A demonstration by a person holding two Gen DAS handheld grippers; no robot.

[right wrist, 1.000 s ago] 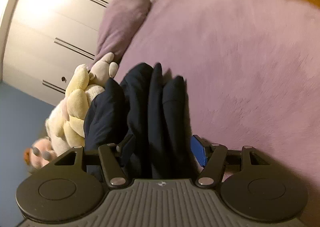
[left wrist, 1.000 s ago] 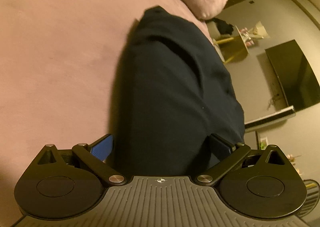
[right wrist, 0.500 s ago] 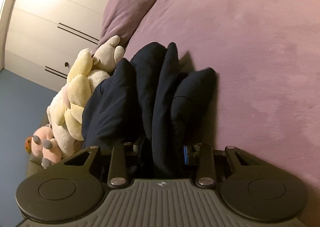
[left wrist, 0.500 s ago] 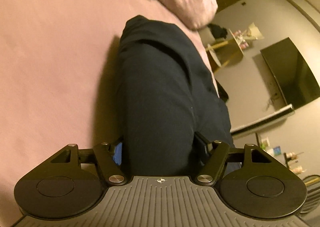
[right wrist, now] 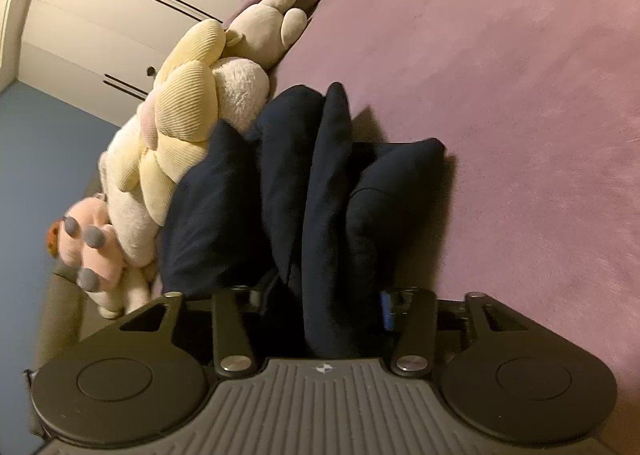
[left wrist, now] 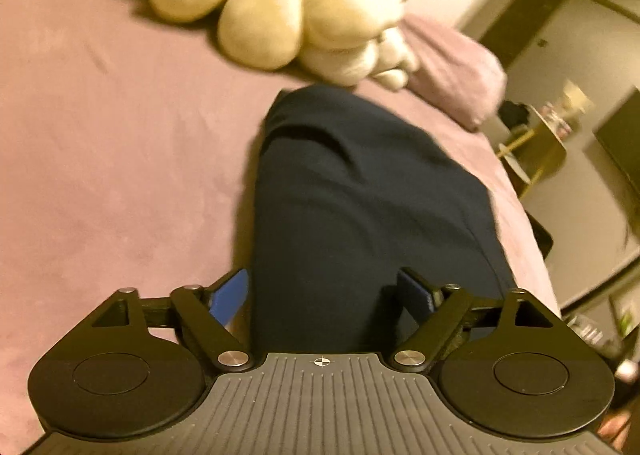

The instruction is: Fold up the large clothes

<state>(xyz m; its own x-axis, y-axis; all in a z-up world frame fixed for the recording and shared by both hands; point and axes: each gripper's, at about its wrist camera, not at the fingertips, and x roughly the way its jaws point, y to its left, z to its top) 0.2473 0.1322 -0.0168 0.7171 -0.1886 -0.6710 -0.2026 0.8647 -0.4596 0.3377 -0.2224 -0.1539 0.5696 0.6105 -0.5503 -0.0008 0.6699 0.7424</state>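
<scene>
A folded dark navy garment (left wrist: 360,195) lies lengthwise on the mauve bed (left wrist: 120,155), its far end close to the plush toys. My left gripper (left wrist: 322,295) straddles its near end. Its jaws are opening, and a gap shows between the left blue pad and the cloth. In the right wrist view the same garment (right wrist: 328,175) stands as several thick folds against the plush toys. My right gripper (right wrist: 322,299) has those folds between its fingers. Its jaws are opening too, but the cloth still fills the space and touches both pads.
Cream plush toys (left wrist: 272,3) lie at the head of the bed beside a mauve pillow (left wrist: 452,75). A pink plush (right wrist: 92,251) sits below the yellow one (right wrist: 188,115). A white wardrobe (right wrist: 100,15) stands behind. A small side table (left wrist: 536,151) stands off the bed's right edge.
Both grippers have moved with the garment toward the plush toys, which now loom larger. Both pairs of jaws narrowed on the cloth half a second ago and have since widened.
</scene>
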